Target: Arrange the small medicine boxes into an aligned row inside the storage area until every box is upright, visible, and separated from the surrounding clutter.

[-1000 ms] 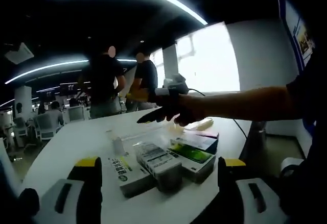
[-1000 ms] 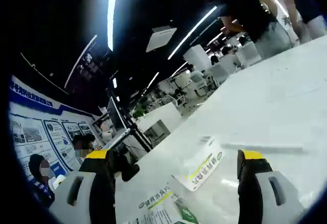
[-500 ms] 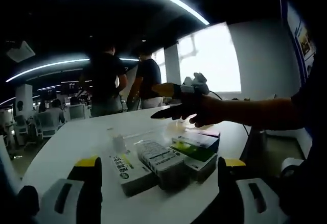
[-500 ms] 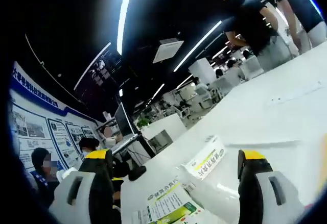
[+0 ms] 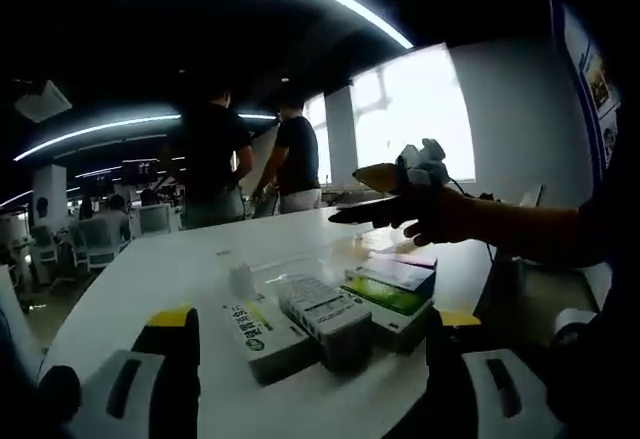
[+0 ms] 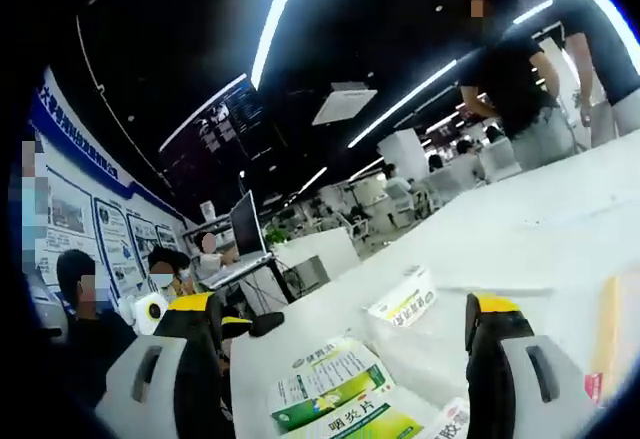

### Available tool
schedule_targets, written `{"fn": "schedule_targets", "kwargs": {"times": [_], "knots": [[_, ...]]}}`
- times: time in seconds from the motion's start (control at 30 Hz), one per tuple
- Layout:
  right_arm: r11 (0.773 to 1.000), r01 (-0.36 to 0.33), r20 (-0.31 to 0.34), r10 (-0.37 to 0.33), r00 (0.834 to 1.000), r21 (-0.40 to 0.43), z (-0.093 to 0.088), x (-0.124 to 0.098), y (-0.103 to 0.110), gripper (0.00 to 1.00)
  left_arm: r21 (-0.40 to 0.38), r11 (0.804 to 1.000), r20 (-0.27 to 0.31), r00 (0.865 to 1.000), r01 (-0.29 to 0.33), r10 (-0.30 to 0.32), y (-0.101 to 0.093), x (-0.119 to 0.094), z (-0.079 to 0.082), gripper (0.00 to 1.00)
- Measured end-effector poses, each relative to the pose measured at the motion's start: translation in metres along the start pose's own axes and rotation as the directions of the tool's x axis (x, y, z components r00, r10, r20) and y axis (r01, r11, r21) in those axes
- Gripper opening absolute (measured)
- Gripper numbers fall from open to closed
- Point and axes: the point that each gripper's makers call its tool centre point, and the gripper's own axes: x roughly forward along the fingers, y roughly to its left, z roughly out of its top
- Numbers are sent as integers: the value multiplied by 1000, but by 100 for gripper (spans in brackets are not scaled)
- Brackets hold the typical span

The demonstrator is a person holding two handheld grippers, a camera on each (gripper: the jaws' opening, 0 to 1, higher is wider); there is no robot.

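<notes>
Medicine boxes (image 5: 330,309): laid flat in a loose cluster near the desk (image 5: 150,269) edge. Left claw (image 5: 310,359) and right claw (image 6: 340,359): both spread wide, nothing held. Each box is best pinched across its narrow sides, stood upright, and set in line apart from its neighbours.

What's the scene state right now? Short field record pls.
surface: white table
boxes: cluster lying flat and touching; white-green box, grey-white box, green box, none upright
far box: one apart from the cluster
left hand-held gripper: open, empty, low before the boxes
right hand-held gripper: open, empty, held above the table
background: people standing beyond the table
</notes>
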Motion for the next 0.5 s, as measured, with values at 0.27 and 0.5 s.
{"fn": "schedule_targets", "kwargs": {"times": [0.27, 0.5], "knots": [[998, 35, 58, -33, 998, -48, 4, -34, -1, 100, 12, 1000, -8, 1000, -1, 1, 4, 2, 1, 94], [989, 79, 74, -70, 995, -126, 3, -57, 1, 100, 18, 1000, -10, 1000, 3, -3, 5, 3, 4, 94]]}}
